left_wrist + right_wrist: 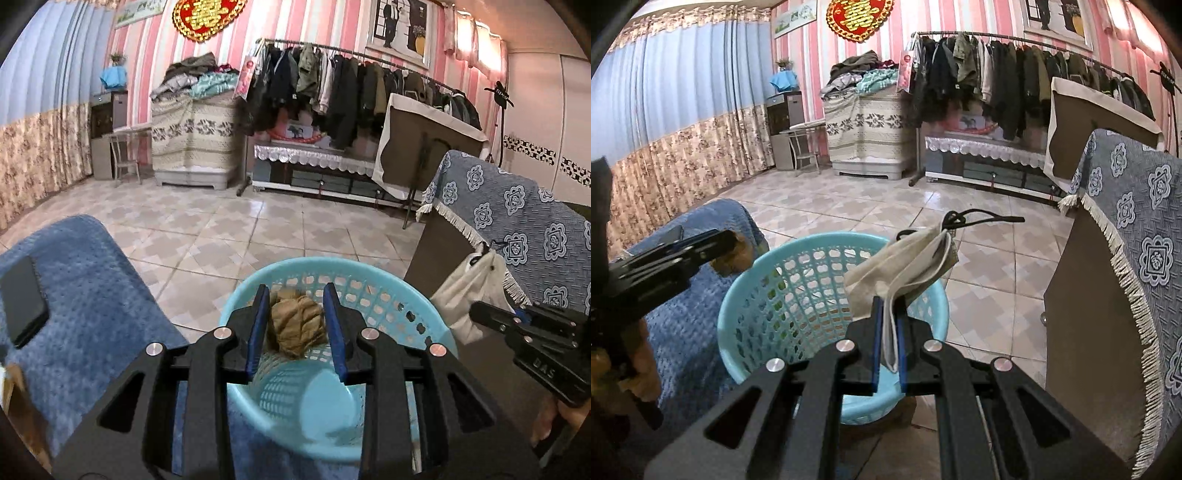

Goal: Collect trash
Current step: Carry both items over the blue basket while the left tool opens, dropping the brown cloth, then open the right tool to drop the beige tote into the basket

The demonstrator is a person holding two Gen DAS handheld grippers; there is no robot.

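The crumpled brown paper wad (297,325) sits between the blue pads of the left gripper (297,325), right over the open mouth of the turquoise basket (373,275); the jaws stand a little apart, and whether the pads press the wad cannot be told. In the right wrist view that gripper (733,245) reaches in just beside the basket's (798,273) left rim, with the brown wad at its tip. The right gripper (888,317) is clamped on a white face mask (908,266) with a black cord, held above the basket's right rim. From the left wrist view the right gripper (476,314) and the mask (469,291) hang just right of the basket. Left of the basket lies a blue blanket (85,280) with a dark phone (24,301) on it. Right of the basket stands furniture under a blue patterned cloth (517,229). Beyond the basket stretches a tiled floor (221,221).
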